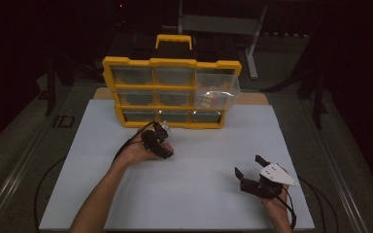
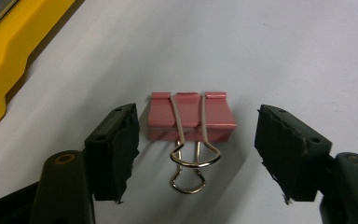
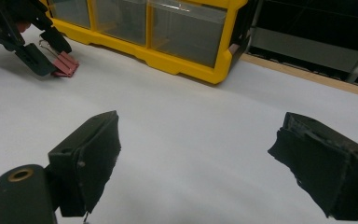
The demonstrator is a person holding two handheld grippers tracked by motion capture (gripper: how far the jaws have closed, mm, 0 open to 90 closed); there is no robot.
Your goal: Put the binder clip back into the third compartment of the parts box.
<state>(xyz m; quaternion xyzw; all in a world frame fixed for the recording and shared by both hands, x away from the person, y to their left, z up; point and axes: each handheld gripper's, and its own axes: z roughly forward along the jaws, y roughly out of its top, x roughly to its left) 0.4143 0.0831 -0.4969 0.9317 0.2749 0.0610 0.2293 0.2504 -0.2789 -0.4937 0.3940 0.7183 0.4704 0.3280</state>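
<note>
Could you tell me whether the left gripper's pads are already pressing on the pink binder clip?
No, in the left gripper view the pink binder clip lies on the white board between the left gripper pads with a gap on each side.

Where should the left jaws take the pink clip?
Grip the pink clip across its flat body, one pad on each open end. It lies flat on the white board with its wire handles pointing back at the left gripper, so come straight ahead with the jaws straddling the body, which already sits between them untouched.
</note>
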